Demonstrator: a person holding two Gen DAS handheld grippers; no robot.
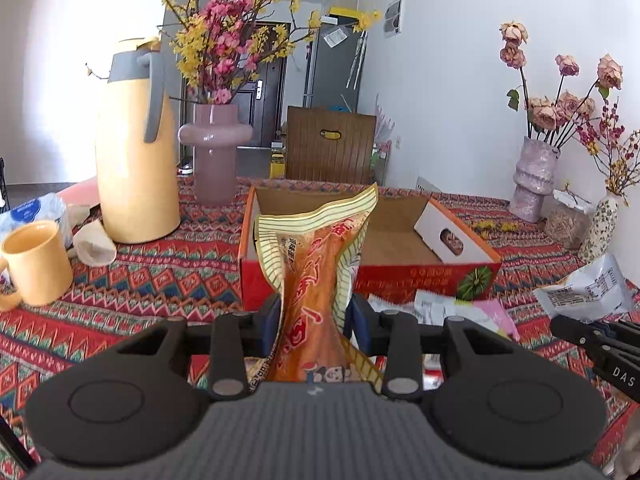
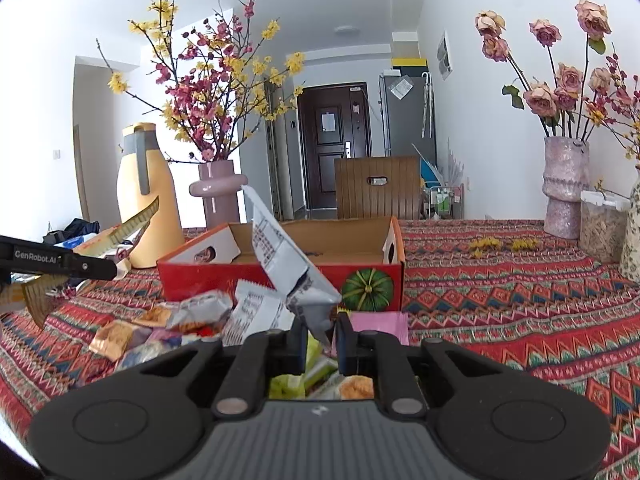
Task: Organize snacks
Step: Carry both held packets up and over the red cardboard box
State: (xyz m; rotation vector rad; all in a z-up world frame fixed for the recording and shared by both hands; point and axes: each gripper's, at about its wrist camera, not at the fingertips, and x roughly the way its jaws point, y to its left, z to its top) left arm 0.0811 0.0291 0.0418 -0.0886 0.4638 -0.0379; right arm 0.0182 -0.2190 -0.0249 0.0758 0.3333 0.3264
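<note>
So both grippers are loaded: left gripper jaws clamped on the orange packet, right gripper jaws pinching the grey packet. Box sits dead ahead; left looks nearer.

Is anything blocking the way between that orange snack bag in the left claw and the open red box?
Nothing visible does. The left claw holds the orange snack bag upright just before the red box, whose near wall is low and whose inside looks mostly bare.
</note>
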